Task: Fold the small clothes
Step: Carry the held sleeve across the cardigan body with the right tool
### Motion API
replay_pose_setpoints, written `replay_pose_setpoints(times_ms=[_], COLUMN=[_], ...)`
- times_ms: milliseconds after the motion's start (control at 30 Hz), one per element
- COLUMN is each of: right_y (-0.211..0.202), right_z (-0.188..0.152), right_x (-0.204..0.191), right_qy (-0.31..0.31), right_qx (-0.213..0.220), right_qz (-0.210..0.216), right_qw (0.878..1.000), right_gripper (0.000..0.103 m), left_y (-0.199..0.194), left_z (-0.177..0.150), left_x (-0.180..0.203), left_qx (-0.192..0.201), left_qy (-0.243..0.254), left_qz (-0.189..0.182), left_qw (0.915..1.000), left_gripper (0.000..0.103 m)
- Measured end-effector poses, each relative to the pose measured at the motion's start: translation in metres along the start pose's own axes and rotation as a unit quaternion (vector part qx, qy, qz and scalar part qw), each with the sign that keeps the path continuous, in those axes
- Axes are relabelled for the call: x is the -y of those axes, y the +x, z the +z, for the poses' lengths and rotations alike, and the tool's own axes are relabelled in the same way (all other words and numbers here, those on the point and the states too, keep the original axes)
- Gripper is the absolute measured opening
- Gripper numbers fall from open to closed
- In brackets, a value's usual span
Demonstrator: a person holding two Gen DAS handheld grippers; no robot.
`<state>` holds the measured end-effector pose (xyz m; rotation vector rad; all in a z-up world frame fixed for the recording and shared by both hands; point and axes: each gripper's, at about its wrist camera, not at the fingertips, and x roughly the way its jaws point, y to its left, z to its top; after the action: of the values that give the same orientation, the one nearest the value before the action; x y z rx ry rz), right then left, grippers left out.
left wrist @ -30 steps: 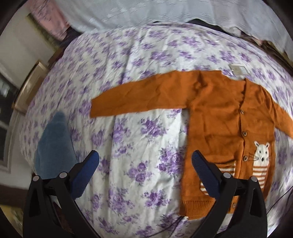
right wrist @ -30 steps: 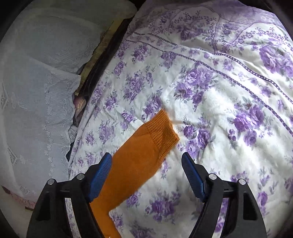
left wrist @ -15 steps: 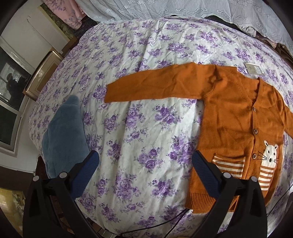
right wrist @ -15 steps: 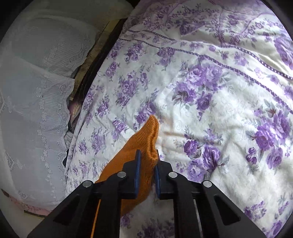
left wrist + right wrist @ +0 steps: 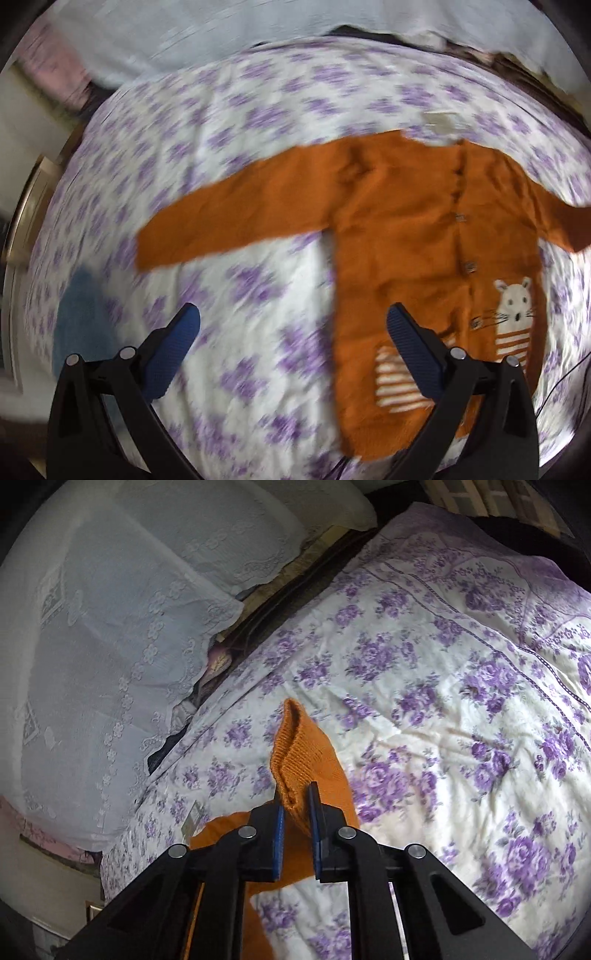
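White bedding printed with purple flowers [image 5: 258, 122] fills both views and carries the garment. Right wrist view: the right gripper [image 5: 295, 812] has its blue-padded jaws drawn almost together on the ribbed cuff [image 5: 295, 749] of an orange knitted sleeve, which stands up from between the pads and is raised clear of the bedding; the rest of the sleeve drops away beneath the black gripper frame toward the lower left. Beyond the cuff lie the flowered cover, a dark gap along its edge, and a pale lace-patterned cloth [image 5: 110, 627] at the left. This view does not show the garment's body.

Left wrist view, blurred: the left gripper [image 5: 291, 328] hangs with its jaws spread wide and nothing between them, above bare bedding. The orange knitted cardigan with a white mouse motif and striped pockets [image 5: 424, 240] lies flat, front up, buttons closed; its hem and one striped pocket sit just behind the right-hand blue pad [image 5: 413, 354], while the near sleeve [image 5: 229, 218] stretches out flat beyond the jaws toward the left. The far sleeve runs off toward the frame's right edge. A blue-grey fuzzy cloth [image 5: 81, 317] lies at the lower left, beside the left-hand pad. A pale tag [image 5: 439, 120] sits at the collar.
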<state>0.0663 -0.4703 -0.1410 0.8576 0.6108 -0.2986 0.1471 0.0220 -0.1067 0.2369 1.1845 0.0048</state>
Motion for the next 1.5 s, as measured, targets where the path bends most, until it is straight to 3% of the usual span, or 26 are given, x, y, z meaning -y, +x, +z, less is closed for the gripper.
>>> replay_pose_setpoints(times_ms=[133,200,333,533,667,800,900,1033,1133,1400,1500], right_y=[-0.006,-0.008,-0.001,0.033,0.057,0.074,0.088,0.114,0.101,0.071,0.062], right_z=[-0.016,-0.023,-0.046,-0.091,-0.122,-0.150,-0.166,-0.194,-0.202,-0.163,-0.149], right_x=[-0.048,-0.072,-0.120,-0.180,-0.210,-0.231,-0.234,-0.220,-0.203,-0.133,-0.115], right_qy=[-0.033,-0.054,-0.095,-0.150,-0.169,-0.207,-0.236,-0.249,-0.257,-0.178,-0.155], right_qx=[-0.011,-0.015,-0.038,-0.082,-0.110,-0.133,-0.149,-0.226,-0.228,-0.210,-0.196], right_qz=[0.022,0.029,0.050,0.080,0.093,0.088,0.077,0.062,0.065,0.053,0.046], right_qw=[0.999,0.998,0.994,0.982,0.975,0.965,0.957,0.940,0.937,0.960,0.967], right_gripper=[0.012,0.012,0.012,0.012,0.012,0.012,0.012,0.012,0.012,0.012,0.016], left_y=[0.013,0.023,0.035,0.024,0.030,0.046,0.065,0.103,0.126,0.136,0.134], left_z=[0.037,0.051,0.070,0.102,0.105,0.107,0.108,0.099,0.083,0.074,0.070], left_x=[0.061,0.080,0.102,0.067,0.050,0.040,0.048,0.064,0.068,0.083,0.095], left_qx=[0.035,0.033,0.023,0.030,0.014,-0.011,-0.047,-0.112,-0.156,-0.172,-0.174], left_qy=[0.066,0.073,0.095,0.041,0.016,-0.004,-0.001,-0.014,-0.030,-0.065,-0.066], left_qz=[-0.055,-0.085,-0.103,-0.169,-0.204,-0.278,-0.332,-0.347,-0.362,-0.416,-0.414], left_qw=[0.9957,0.9932,0.9898,0.9843,0.9788,0.9604,0.9420,0.9310,0.9184,0.8904,0.8910], left_gripper=[0.099,0.099,0.098,0.098,0.098,0.098,0.098,0.098,0.098,0.098,0.097])
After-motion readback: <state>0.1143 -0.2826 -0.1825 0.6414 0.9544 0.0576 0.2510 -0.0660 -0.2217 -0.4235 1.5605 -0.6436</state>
